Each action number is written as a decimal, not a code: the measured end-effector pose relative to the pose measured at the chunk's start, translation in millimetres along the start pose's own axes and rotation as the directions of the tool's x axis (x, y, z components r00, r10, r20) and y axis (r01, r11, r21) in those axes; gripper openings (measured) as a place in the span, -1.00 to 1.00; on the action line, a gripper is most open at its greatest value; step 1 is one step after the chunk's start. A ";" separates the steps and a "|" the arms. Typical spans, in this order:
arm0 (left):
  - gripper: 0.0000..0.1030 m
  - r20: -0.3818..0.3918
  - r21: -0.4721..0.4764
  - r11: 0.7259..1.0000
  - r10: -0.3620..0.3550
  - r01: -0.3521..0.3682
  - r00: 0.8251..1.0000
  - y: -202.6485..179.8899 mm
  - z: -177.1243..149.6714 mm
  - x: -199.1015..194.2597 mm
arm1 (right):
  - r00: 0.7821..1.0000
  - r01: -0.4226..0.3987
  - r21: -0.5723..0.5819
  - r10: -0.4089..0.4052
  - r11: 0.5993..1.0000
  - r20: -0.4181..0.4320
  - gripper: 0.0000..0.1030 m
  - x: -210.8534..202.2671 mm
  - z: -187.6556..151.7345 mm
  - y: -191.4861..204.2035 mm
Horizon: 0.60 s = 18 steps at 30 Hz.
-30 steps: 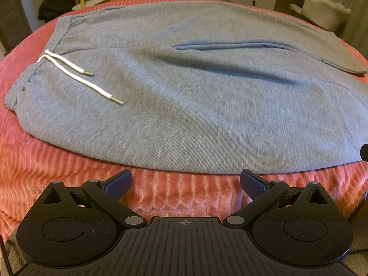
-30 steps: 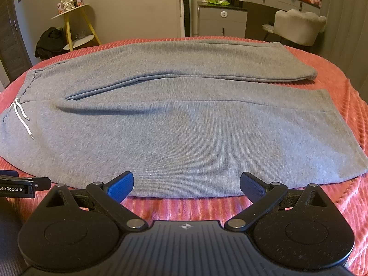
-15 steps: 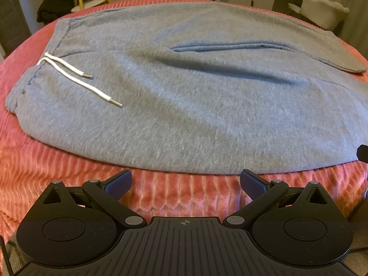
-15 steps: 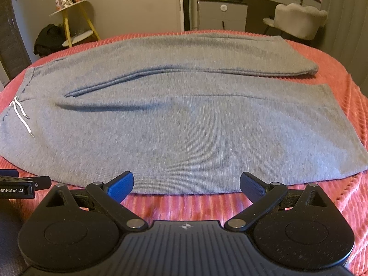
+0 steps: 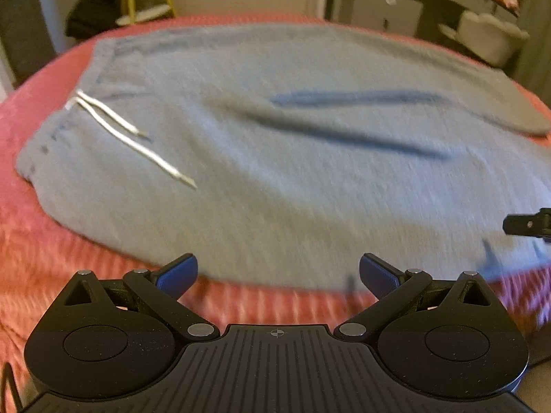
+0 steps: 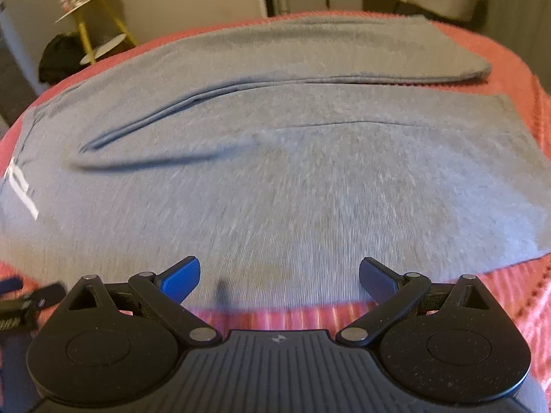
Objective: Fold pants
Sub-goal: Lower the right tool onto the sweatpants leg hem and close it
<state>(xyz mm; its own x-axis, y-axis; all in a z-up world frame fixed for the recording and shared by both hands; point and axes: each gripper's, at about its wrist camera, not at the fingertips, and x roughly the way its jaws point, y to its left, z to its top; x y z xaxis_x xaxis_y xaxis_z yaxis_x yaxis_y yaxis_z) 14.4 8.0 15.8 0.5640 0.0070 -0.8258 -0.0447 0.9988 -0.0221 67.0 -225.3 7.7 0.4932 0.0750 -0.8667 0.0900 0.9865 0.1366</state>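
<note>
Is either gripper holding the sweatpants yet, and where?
Nothing is held. The left gripper and right gripper are both open at the near edge of the grey sweatpants.

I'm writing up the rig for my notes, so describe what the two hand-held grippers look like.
Both look alike: the left hand-held gripper and right hand-held gripper have matte black ribbed bodies, two round black discs, angled black linkage arms with silver pivot pins, and blue textured finger pads. A small crosshair mark sits at each body's centre. No sleeves show.
</note>
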 end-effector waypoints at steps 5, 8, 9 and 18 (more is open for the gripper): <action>1.00 0.056 -0.093 0.993 0.081 -0.076 0.995 15.7 46.5 16.2 | 0.993 0.058 0.058 -0.052 0.997 -0.103 0.92 57.0 33.9 -16.6; 1.00 0.098 -0.162 0.980 0.131 -0.114 0.987 25.4 74.0 34.8 | 0.991 0.086 0.067 -0.079 0.994 -0.106 0.93 70.1 36.3 -21.7; 1.00 0.127 -0.182 0.971 0.177 -0.153 0.976 28.0 83.6 43.6 | 0.992 0.086 0.067 -0.079 0.994 -0.102 0.93 70.7 36.5 -22.6; 1.00 0.116 -0.256 0.924 0.320 -0.283 0.940 60.7 94.6 108.9 | 0.973 0.022 -0.018 -0.026 1.000 -0.230 0.92 77.2 90.1 -28.8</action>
<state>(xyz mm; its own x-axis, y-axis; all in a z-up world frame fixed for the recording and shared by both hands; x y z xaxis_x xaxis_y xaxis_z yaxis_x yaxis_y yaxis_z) 151.1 74.0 -22.2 0.6112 0.3322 -0.7184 -0.4125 0.9083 0.0690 180.5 -261.0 -20.0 0.2783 0.0812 -0.9571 0.0849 0.9904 0.1087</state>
